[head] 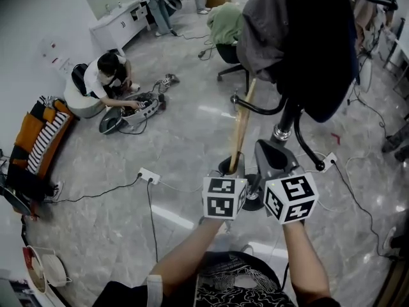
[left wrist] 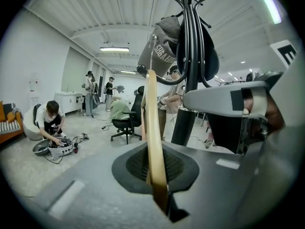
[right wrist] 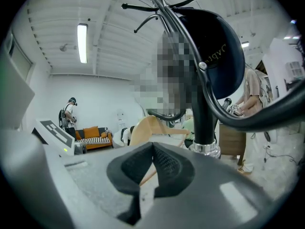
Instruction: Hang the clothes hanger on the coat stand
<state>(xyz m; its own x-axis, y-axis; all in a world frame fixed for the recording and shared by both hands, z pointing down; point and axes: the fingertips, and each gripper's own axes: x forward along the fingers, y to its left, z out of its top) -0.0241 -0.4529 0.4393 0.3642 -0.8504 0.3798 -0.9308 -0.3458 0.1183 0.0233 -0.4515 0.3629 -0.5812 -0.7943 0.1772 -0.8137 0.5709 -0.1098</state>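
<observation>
A wooden clothes hanger (head: 239,128) stands nearly upright, and my left gripper (head: 231,166) is shut on its lower end. In the left gripper view the hanger (left wrist: 153,128) rises between the jaws, its metal hook (left wrist: 152,46) close to a curved arm of the black coat stand (left wrist: 187,80). The stand's pole (head: 285,121) carries a grey garment (head: 267,24) and a dark garment (head: 324,43). My right gripper (head: 271,155) is beside the left one, near the pole. Its jaws (right wrist: 152,161) are shut with nothing in them, and the hanger (right wrist: 147,128) shows beyond.
A person (head: 105,75) sits on the floor at the left with equipment. An office chair (head: 227,27) draped in green cloth stands behind the stand. A power strip (head: 148,175) and cables lie on the floor. An orange striped sofa (head: 38,136) is at the far left.
</observation>
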